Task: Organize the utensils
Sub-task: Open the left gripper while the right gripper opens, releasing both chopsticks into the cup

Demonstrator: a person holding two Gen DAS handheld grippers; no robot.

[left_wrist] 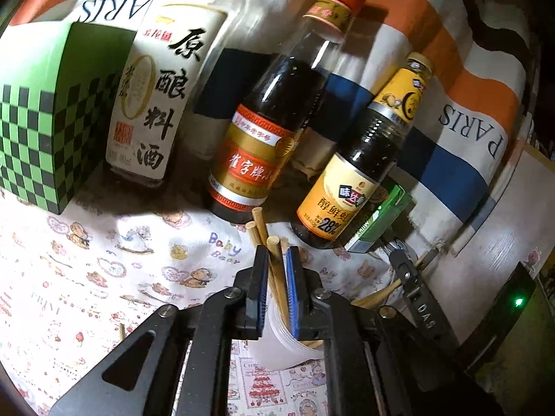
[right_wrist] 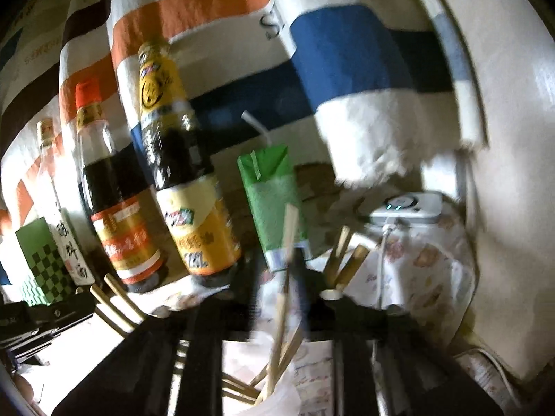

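At the counter's left edge stands a green checkered box (left_wrist: 38,131), then a row of bottles lines the back edge: the white-labelled cooking wine (left_wrist: 156,97), the red-capped bottle (left_wrist: 263,131) and the yellow-labelled sauce bottle (left_wrist: 360,170), with a green drink carton (left_wrist: 378,218) just beside it, all parked clear of the working space in front. Here the left gripper (left_wrist: 276,279) has its fingers nearly together around a chopstick (left_wrist: 277,267), though whether the pads actually press on it I cannot tell; it looks steadied over the clear plastic cup (left_wrist: 291,339), where the bundle is being gathered upright. Moving right, the right gripper (right_wrist: 277,294) is blurred, fingers parted, one chopstick (right_wrist: 282,298) running loose between them into the cup. A cartoon-print cloth (left_wrist: 104,270) covers the counter; a striped towel (left_wrist: 461,79) hangs behind, and the room is dim.
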